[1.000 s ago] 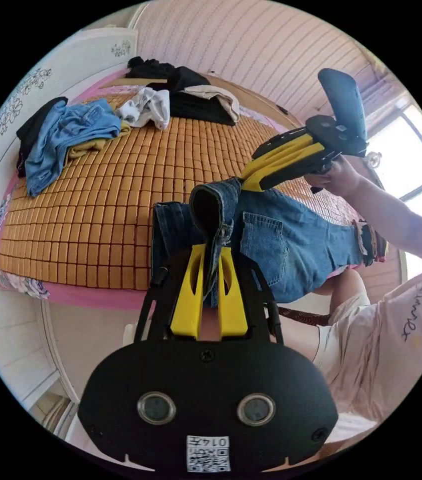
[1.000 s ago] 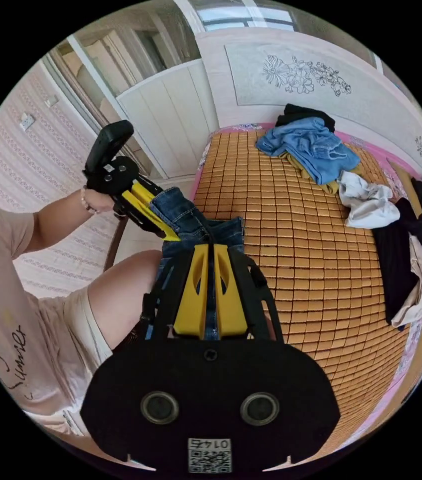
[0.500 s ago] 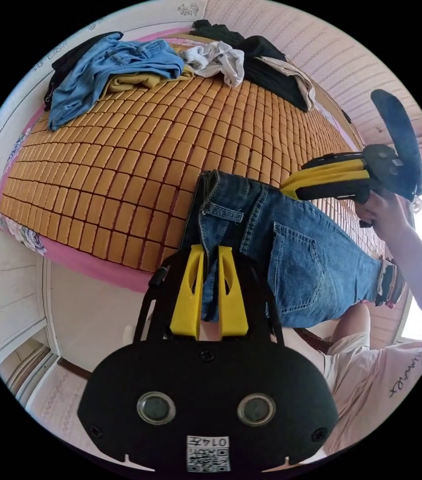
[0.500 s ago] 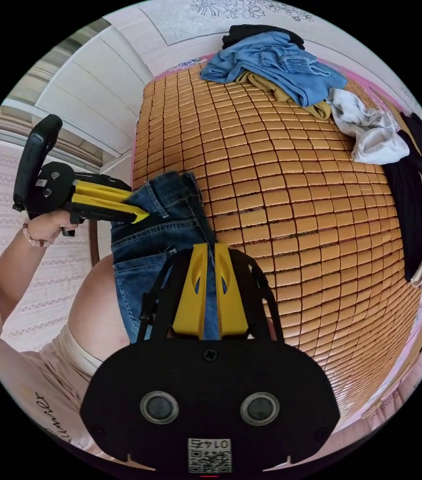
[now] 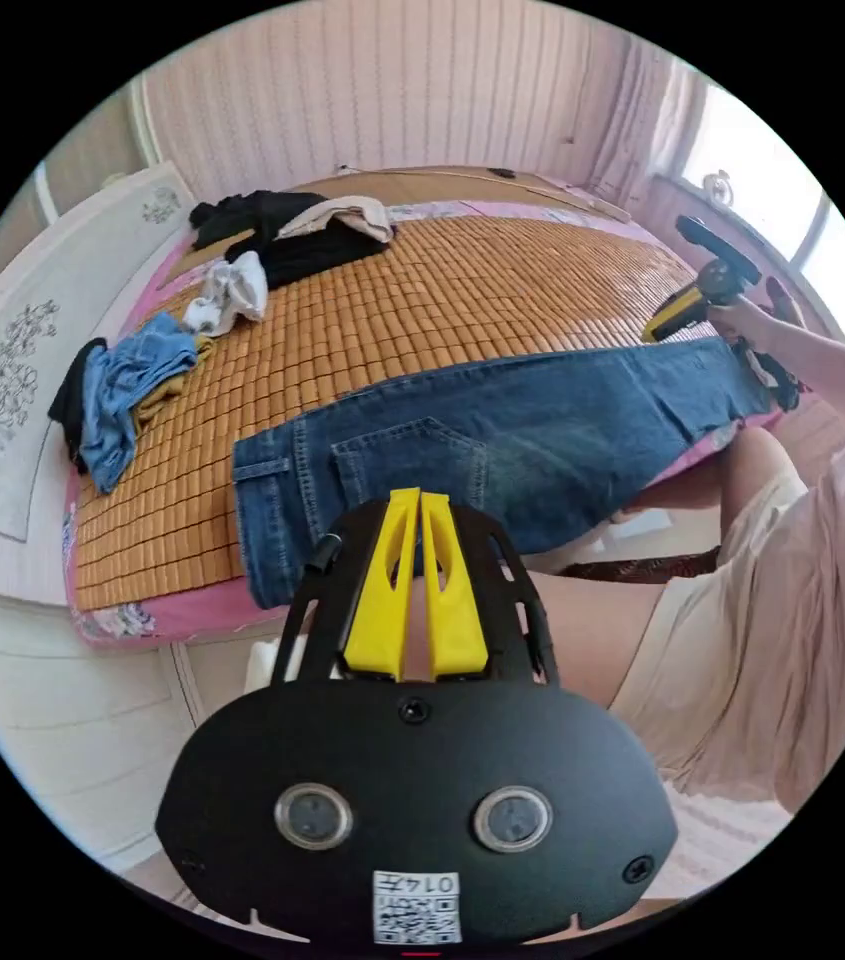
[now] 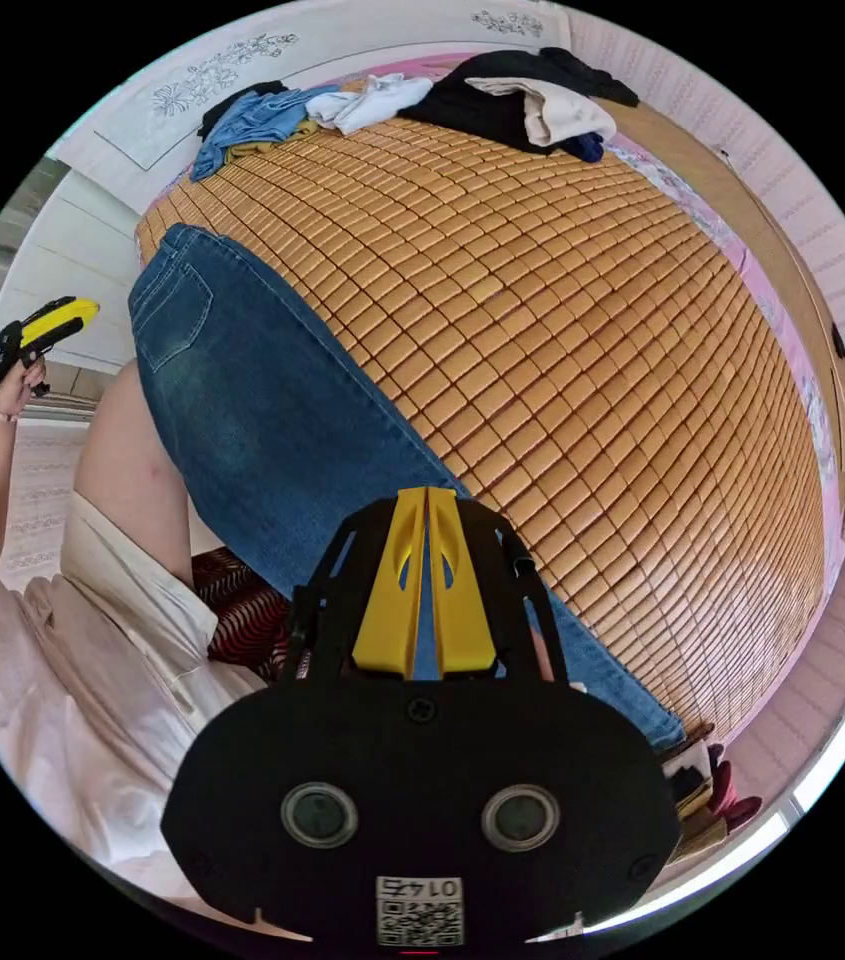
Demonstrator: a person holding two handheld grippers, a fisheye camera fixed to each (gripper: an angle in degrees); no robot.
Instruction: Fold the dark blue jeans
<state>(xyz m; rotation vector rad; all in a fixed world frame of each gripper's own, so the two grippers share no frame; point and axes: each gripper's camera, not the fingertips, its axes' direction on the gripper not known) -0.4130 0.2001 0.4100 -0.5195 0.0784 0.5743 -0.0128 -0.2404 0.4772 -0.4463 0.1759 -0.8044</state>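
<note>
Your jeans (image 5: 502, 440) lay flat along the mat's (image 5: 442, 300) near edge, toward six o'clock. Both claws, left (image 5: 420, 500) and right (image 6: 426, 497), were clenched empty. Heavy, limp denim: take the stiff waistband.

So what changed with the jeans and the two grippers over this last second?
The jeans went from bunched at the waistband between both grippers to lying flat along the mat's near edge. The left gripper has let go, jaws closed and empty; the right gripper has moved to the leg end. The far clothes pile stayed put.
</note>
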